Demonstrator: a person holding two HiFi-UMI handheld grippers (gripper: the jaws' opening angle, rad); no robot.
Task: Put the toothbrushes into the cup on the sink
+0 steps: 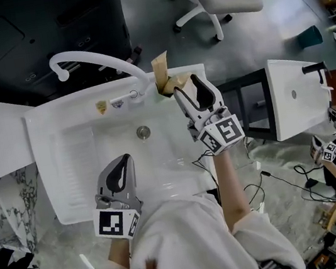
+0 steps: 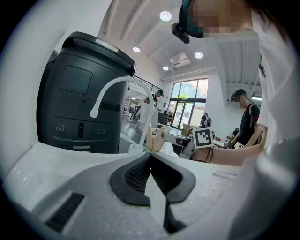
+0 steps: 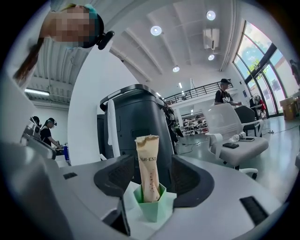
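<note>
From the head view, the sink (image 1: 55, 181) shows no loose toothbrush, and the right gripper (image 1: 192, 94) gapes wide just near of a wrapped toothbrush (image 1: 161, 71) at the far right corner, so the task looks about finished. In the left gripper view, the left gripper (image 2: 150, 155) is pressed together on nothing. The right gripper view shows that toothbrush upright in the pale green cup (image 3: 151, 208), between the parted jaws and untouched.

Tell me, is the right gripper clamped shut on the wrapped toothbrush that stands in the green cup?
No. The jaws of the right gripper stand open on either side of the wrapped toothbrush without pressing it, as the right gripper view shows. The toothbrush does stand in the green cup.
</note>
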